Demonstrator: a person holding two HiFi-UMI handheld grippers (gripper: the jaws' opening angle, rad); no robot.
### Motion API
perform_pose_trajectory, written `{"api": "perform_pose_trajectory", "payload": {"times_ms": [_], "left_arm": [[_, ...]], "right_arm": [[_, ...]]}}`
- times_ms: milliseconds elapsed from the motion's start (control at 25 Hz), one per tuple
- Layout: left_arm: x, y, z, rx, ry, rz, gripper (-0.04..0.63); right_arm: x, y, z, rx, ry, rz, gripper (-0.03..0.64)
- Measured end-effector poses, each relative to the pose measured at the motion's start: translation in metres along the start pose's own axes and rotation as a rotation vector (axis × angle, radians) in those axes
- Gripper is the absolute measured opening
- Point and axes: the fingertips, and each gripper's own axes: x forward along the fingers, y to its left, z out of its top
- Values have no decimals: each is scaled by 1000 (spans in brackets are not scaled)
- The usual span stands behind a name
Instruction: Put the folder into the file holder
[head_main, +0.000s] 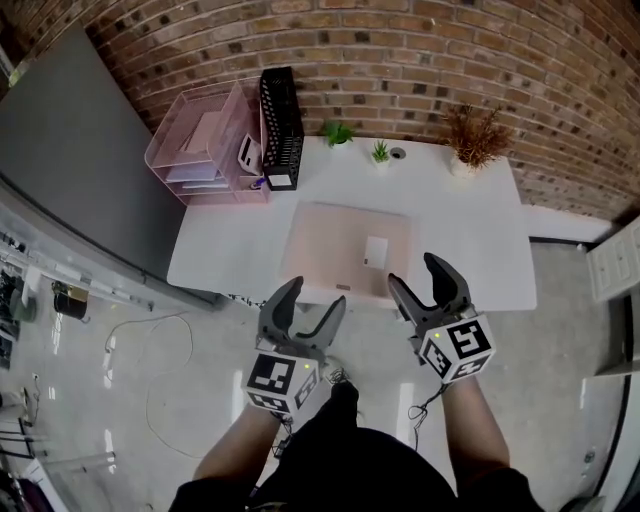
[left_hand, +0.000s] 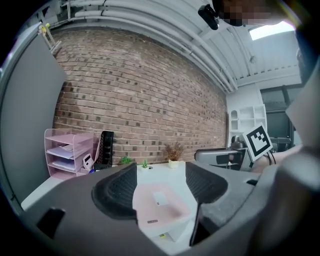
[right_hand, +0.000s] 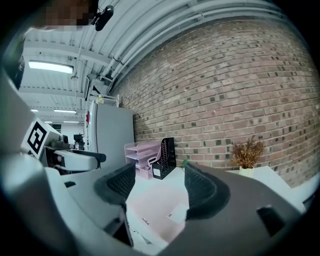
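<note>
Head view: the left gripper (head_main: 314, 295) and right gripper (head_main: 413, 272) both gape wide and empty at the near edge of the white table (head_main: 470, 230); the pink folder (head_main: 340, 245) lies flat just ahead, between them, touching neither; the black file holder (head_main: 282, 125) stands well beyond, ahead and left. Left gripper view: jaws apart; the folder (left_hand: 162, 207) lies ahead, below the gap. Right gripper view: jaws apart, nothing clasped; the folder (right_hand: 155, 210) lies ahead and lower, the file holder (right_hand: 164, 157) farther on.

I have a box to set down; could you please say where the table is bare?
Bare: the table right of the folder, up to the dried plant. Crowded: the back left corner, with pink trays and file holder.
</note>
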Motion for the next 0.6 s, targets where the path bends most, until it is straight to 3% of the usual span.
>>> {"api": "perform_pose_trajectory", "payload": {"times_ms": [600], "left_arm": [[83,70,-23,-59,84,-10,291]], "right_arm": [[93,-56,-44,73,152,-36,321]]}}
